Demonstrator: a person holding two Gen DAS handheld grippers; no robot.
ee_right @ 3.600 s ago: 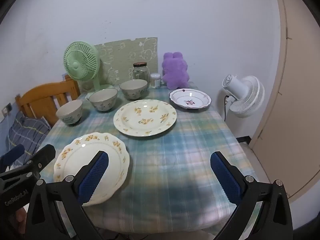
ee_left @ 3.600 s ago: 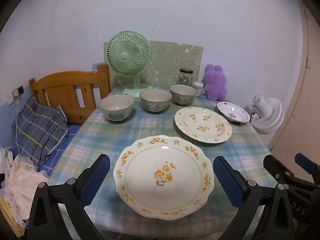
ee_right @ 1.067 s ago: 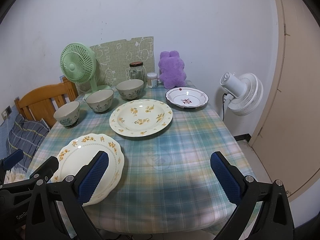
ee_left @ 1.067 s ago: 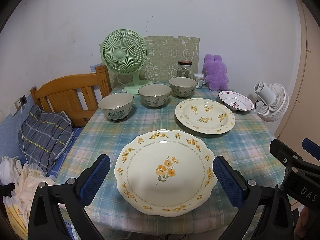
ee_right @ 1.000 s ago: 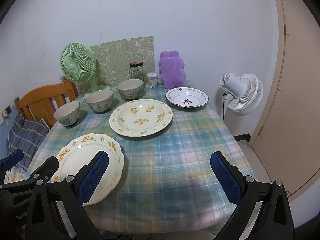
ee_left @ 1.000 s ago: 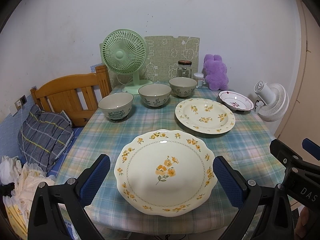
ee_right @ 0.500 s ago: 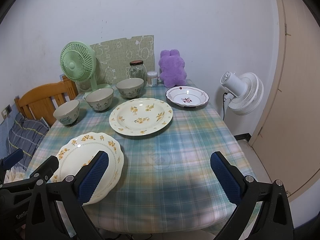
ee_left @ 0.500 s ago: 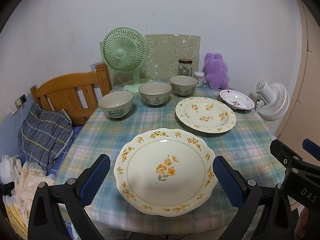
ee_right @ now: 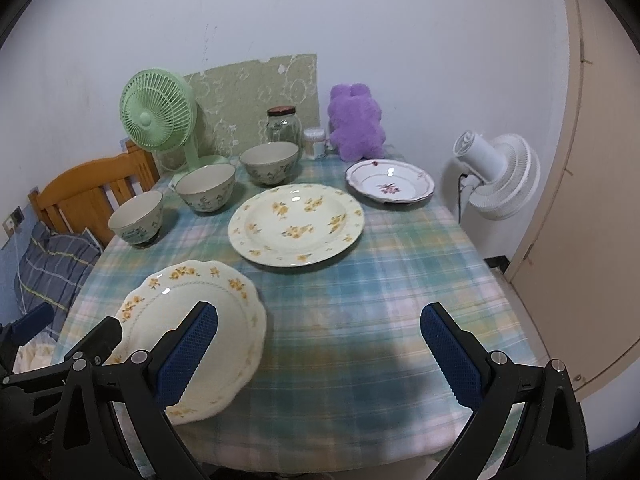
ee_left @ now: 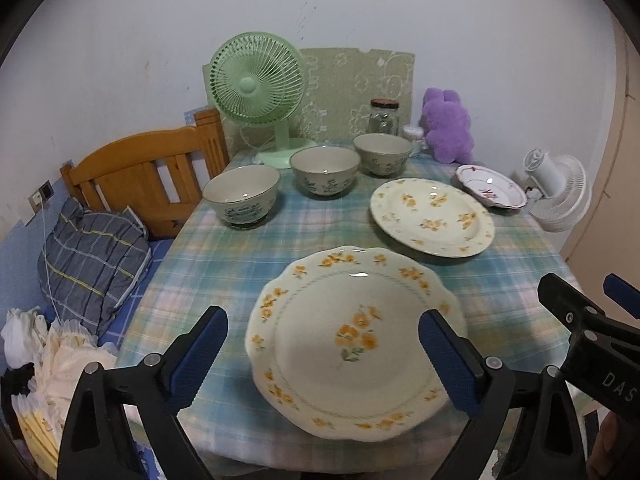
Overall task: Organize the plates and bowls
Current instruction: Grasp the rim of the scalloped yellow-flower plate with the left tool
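Observation:
A scalloped yellow-flower plate (ee_left: 352, 340) (ee_right: 200, 320) lies at the table's near edge, between the open jaws of my left gripper (ee_left: 322, 358). A round yellow-flower plate (ee_left: 432, 216) (ee_right: 296, 224) lies mid-table. A small white plate with a red flower (ee_left: 490, 192) (ee_right: 390, 182) sits at the back right. Three grey-green bowls (ee_left: 242, 196) (ee_left: 324, 174) (ee_left: 382, 154) stand in a row at the back left; they also show in the right wrist view (ee_right: 136, 218) (ee_right: 206, 186) (ee_right: 270, 162). My right gripper (ee_right: 318, 356) is open and empty above the near right of the table.
A green fan (ee_left: 258, 92), a glass jar (ee_left: 383, 118), a small white container (ee_right: 315, 140) and a purple plush (ee_left: 446, 130) stand along the back wall. A white fan (ee_right: 498, 174) stands off the table's right side. A wooden bed frame (ee_left: 140, 176) and bedding are at the left.
Both views have drifted slightly; the table and dishes sit a little lower and closer in frame. No dish has moved, and both grippers stay open.

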